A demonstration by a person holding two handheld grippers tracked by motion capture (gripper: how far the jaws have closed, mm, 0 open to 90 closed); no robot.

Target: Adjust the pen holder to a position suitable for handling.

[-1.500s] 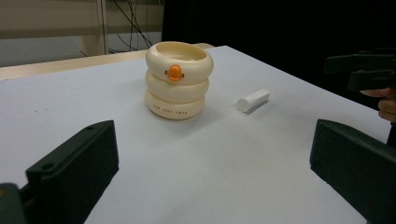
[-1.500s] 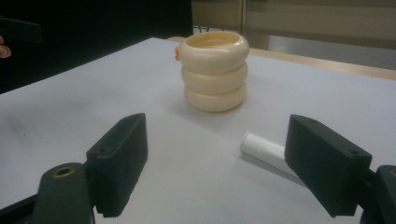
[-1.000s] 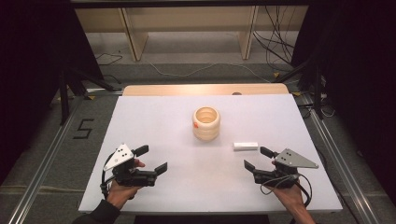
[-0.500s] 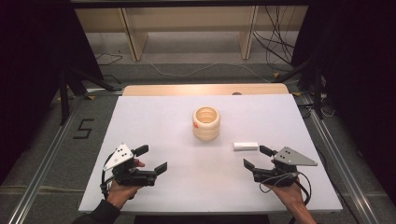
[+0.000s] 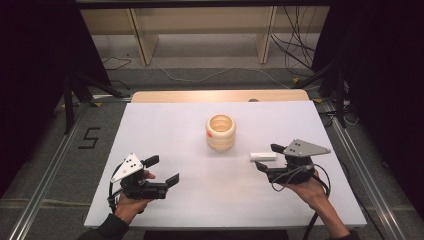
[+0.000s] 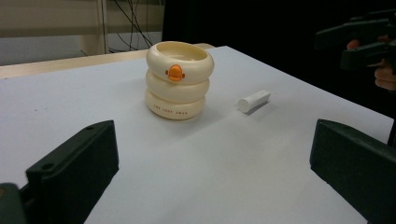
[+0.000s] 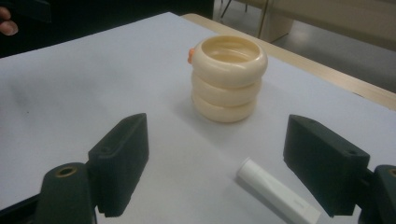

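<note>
**Inspector:** Near the table's [image 5: 165, 125] right edge, toward the front, the right hand-held gripper [image 5: 266, 159] is off the surface with its jaws spread wide and nothing between them. Confirm from its own camera.

**Assistant:** Confirmed. In the right gripper view the two black jaws stand well apart, and the white tube [image 7: 276, 190] lies flat on the table just ahead of them, nearer the right-hand jaw, untouched.

**Inspector:** Position of the tube on the table?

**Assistant:** Right of centre, just beside the gripper's tips in the high view [image 5: 263, 156], one end pointing toward the cream ringed cup [image 5: 220, 131]. The cup stands upright near the middle of the table, open mouth up, with an orange mark on its side [image 6: 175, 72]. Tube and cup are near each other but apart.

**Inspector:** The left hand-held gripper [image 5: 164, 170]?

**Assistant:** Toward the front left corner, jaws open, empty, well apart from both items.

**Inspector:** Step in hand, in my judgement: the approach to the tube, before any grasp. The likely aim is to put it into the cup.

**Assistant:** Agreed. The next move calls for bringing the jaws down across the tube's width, centred on it, then closing. The tube is round and may roll if one jaw nudges it first.
</note>
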